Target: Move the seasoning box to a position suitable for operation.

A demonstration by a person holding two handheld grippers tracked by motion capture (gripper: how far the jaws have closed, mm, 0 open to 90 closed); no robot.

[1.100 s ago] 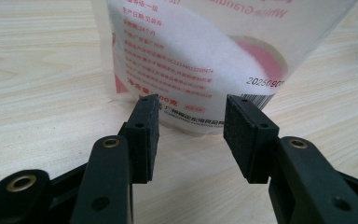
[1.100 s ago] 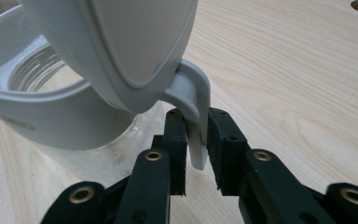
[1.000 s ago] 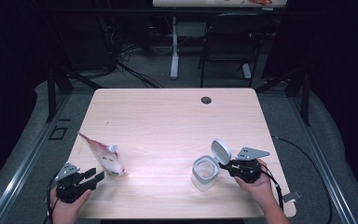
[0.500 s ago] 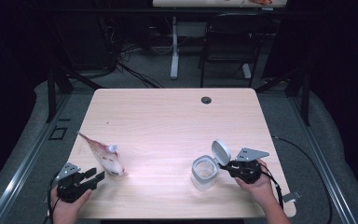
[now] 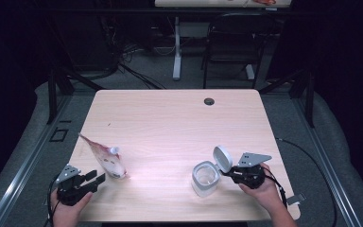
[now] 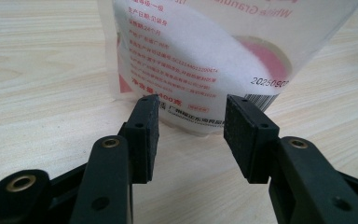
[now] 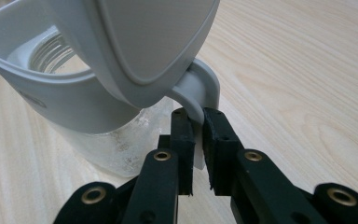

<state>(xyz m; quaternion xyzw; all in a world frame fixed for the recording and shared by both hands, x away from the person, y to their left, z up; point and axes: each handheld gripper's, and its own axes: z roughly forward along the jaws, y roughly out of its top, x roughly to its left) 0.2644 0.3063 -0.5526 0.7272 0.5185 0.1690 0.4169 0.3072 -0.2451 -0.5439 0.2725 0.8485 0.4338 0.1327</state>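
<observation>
Light wooden bench (image 5: 170, 118), rounded corners, small dark grommet (image 5: 209, 101) near the far edge; wide bare middle and far half, open for moving. Dark floor with cables beyond the far edge.

Near the near-left corner: clear plastic pouch with red print and white granules (image 5: 105, 158), white cap on its spout, lying slanted, its base toward the near edge. In the left gripper view, pouch base (image 6: 205, 65) resting on the bench just ahead of the pads.

Toward the near-right corner: clear glass jar with a white plastic collar and flipped-up white lid (image 5: 205, 176), upright, well apart from the pouch, some bench left between it and the near edge.

Left tool (image 5: 96, 178) low over the near-left corner, aimed at the pouch base, jaws spread, nothing between them, pads (image 6: 144, 126) just short of the plastic. Left hand (image 5: 66, 210) wrapped around the tool body at the near edge.

Right tool (image 7: 196, 126) level, pointing left at the jar, jaws just closing, pinching the white tab at the lid's hinge (image 7: 198, 93). Right hand (image 5: 262, 189) behind it, forearm entering over the near edge.
</observation>
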